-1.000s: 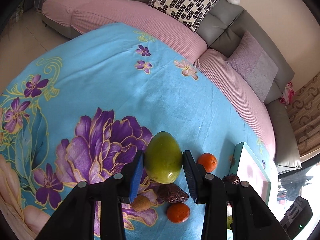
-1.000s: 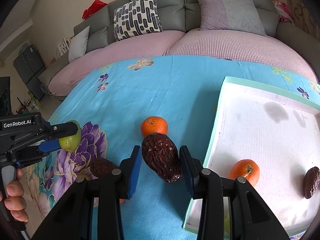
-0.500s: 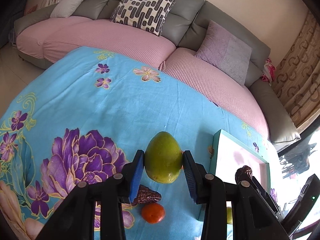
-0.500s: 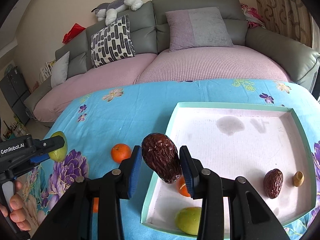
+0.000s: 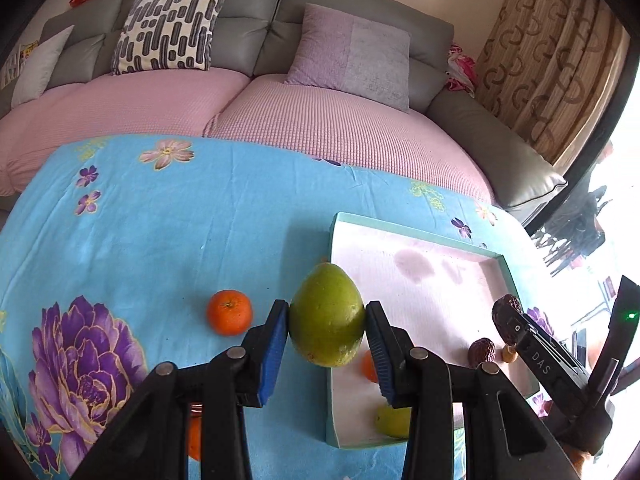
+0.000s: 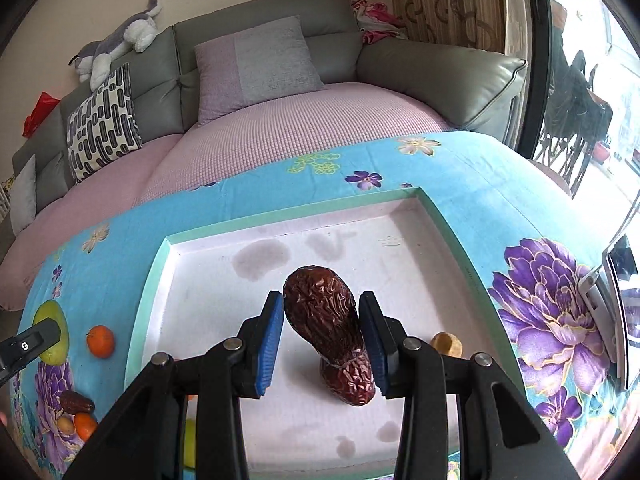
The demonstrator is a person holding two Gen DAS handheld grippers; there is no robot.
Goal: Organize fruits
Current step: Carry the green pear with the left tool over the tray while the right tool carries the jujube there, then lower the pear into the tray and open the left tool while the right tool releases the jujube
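Green and egg-shaped, a mango (image 5: 326, 316) is clamped between the blue pads of the left gripper (image 5: 326, 336), held over the near-left edge of the mint-rimmed tray (image 5: 412, 234). A wrinkled brown date (image 6: 320, 312) is gripped in the narrowly parted right gripper (image 6: 320, 334), above the tray's white floor, where another date (image 6: 352, 380) lies. An orange (image 5: 229, 312) is left on the blue floral cloth (image 5: 160, 232).
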